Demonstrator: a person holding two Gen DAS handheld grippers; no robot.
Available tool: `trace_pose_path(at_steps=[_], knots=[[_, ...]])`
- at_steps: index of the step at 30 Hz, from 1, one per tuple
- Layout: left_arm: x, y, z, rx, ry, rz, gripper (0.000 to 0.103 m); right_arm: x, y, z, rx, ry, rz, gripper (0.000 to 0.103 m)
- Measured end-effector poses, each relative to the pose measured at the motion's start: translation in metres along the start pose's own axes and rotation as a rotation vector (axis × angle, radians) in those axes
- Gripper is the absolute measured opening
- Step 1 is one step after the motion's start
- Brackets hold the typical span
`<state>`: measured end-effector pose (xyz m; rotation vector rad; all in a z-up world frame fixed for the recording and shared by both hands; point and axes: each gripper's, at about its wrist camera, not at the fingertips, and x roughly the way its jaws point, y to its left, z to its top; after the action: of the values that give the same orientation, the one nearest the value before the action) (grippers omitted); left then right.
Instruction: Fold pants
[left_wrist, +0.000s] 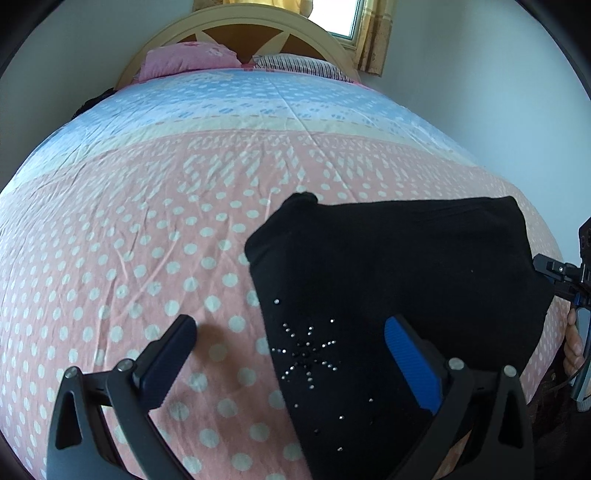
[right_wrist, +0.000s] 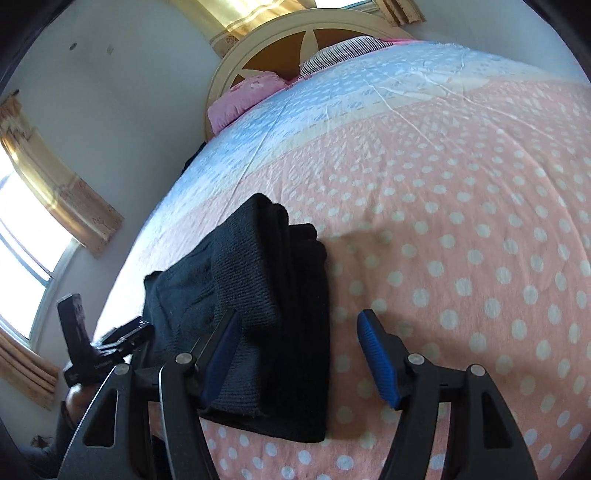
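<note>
Both tongs hang open over the bed (left_wrist: 147, 229) and grip nothing. The left tongs (left_wrist: 291, 354) straddle the near edge of the folded black pants (left_wrist: 399, 266), one blue pad above the cloth, the other above the dotted cover. The right tongs (right_wrist: 299, 354) straddle the pants' opposite edge. The pants lie folded near the foot of the bed, well apart from the pink pillow (left_wrist: 184, 61) at the headboard (left_wrist: 240, 31).

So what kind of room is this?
A bedroom, most likely in a home: a made bed with a curved headboard, pillows against it, and curtains at the window. Black pants lie folded on the bed.
</note>
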<state>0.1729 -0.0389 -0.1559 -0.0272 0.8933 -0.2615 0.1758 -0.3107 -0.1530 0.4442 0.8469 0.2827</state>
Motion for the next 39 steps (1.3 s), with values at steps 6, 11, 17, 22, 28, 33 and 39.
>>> trace_pose_path(at_steps=[6,11,17,22,28,33,39], knots=[[0.003,-0.003,0.001,0.017,-0.001,-0.008,0.103,0.004,0.007,-0.002,-0.039,-0.025,-0.063,0.066],[0.005,-0.002,0.003,0.016,0.002,-0.024,0.103,0.002,0.005,-0.004,-0.038,-0.034,-0.052,0.065],[0.011,-0.004,0.009,0.022,0.008,-0.040,0.103,0.002,0.005,-0.006,-0.031,-0.037,-0.036,0.060],[0.013,-0.006,0.010,0.033,0.009,-0.046,0.103,0.003,0.005,-0.006,-0.023,-0.030,-0.013,0.054],[0.010,-0.002,0.008,0.021,0.011,-0.070,0.103,0.002,-0.001,-0.005,0.019,-0.028,0.030,0.053],[0.004,0.007,0.003,-0.015,-0.007,-0.091,0.103,0.004,0.000,-0.005,0.016,-0.023,0.030,0.050],[0.007,-0.004,0.007,0.039,0.004,-0.143,0.084,0.001,0.007,-0.007,-0.005,-0.034,0.073,0.029]])
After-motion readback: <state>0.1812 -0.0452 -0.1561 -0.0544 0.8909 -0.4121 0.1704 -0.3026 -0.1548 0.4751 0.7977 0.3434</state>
